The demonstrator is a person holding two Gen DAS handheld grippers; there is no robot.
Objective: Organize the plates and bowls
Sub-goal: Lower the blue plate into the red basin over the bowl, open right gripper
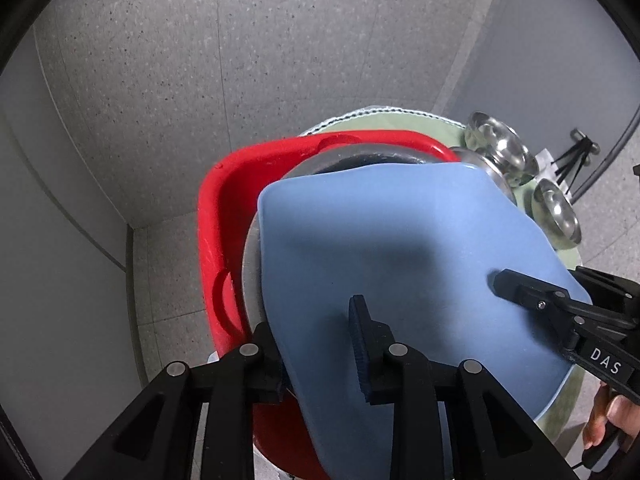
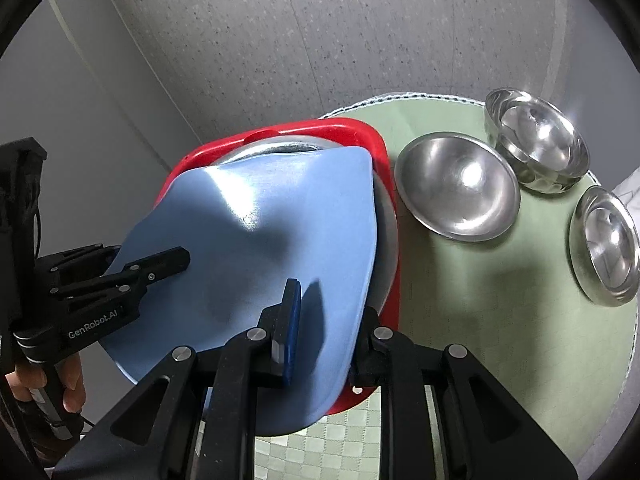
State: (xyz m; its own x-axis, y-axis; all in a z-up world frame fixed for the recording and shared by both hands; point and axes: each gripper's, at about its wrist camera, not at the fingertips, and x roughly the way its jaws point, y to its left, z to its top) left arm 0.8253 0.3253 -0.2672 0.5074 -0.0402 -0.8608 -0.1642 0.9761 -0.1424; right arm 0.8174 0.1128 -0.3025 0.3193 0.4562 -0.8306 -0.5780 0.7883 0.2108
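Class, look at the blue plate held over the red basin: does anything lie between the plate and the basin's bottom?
Yes. A metal dish already lies in the red basin, directly under the blue plate, which both grippers clamp by opposite edges.

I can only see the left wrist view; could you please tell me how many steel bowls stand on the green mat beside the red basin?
Observer: Three round shiny steel bowls, all upright and empty, on the round green mat.
Operator: Does the nearest one touch the red plastic basin?
Observer: It sits close beside the basin's right rim; I cannot tell whether they touch.
Operator: How do the right tongs hold the flat blue plate?
Observer: They clamp its right edge, one finger on top and the other underneath.
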